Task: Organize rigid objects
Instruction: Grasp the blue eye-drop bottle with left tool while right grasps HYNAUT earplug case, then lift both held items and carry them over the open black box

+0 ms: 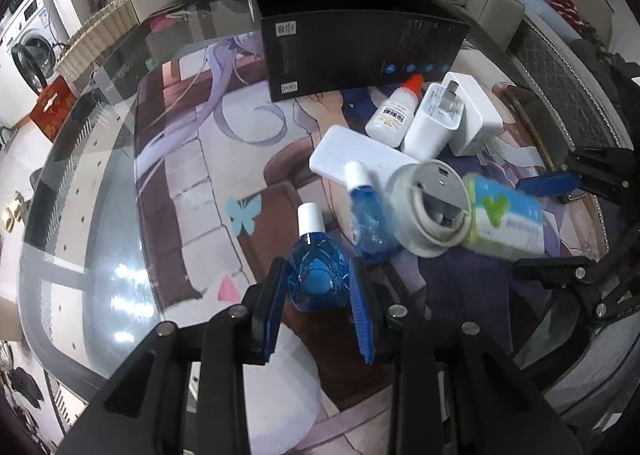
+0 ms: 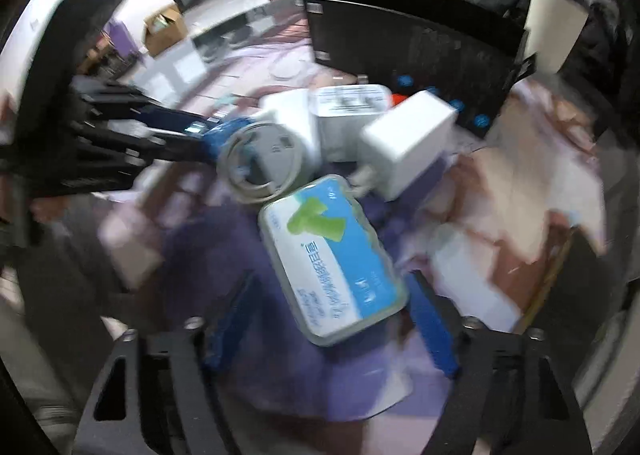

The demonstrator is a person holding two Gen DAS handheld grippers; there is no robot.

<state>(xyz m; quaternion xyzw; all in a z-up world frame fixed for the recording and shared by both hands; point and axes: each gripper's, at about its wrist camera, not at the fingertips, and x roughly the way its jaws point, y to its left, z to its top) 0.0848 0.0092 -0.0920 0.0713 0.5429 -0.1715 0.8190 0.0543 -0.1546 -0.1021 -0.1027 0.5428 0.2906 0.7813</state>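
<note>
In the left wrist view the left gripper [image 1: 318, 287] sits at lower centre, its blue pads [image 1: 275, 309] clamped on either side of a small blue bottle [image 1: 316, 279] with a white cap, which stands upright between them over the printed mat [image 1: 192, 183]; a second blue bottle [image 1: 366, 215] with a white cap lies just right of it and above, resting against a white power bank [image 1: 352, 155]; to its right sits a round grey holder with a white cable coiled in it [image 1: 428, 207], touching a blurred green and blue labelled case [image 1: 508, 215] at the right of the frame; above these are a white dropper bottle with a red cap [image 1: 394, 115], a white plug adapter [image 1: 434, 123] and a larger white charger block [image 1: 476, 115], packed close together; a black box [image 1: 360, 51] stands behind them at upper centre, on the glass table [image 1: 80, 215].

In the right wrist view, much blurred, the right gripper [image 2: 328, 331] is at the bottom of the frame with the green and blue labelled case [image 2: 332, 255] between its blue fingers [image 2: 434, 331]; the jaws stand apart and whether the pads press on the case cannot be told; the left gripper [image 2: 120, 135] reaches in from the left edge toward the cable holder [image 2: 260, 163]; the black box [image 2: 420, 51] fills the upper centre.
</note>
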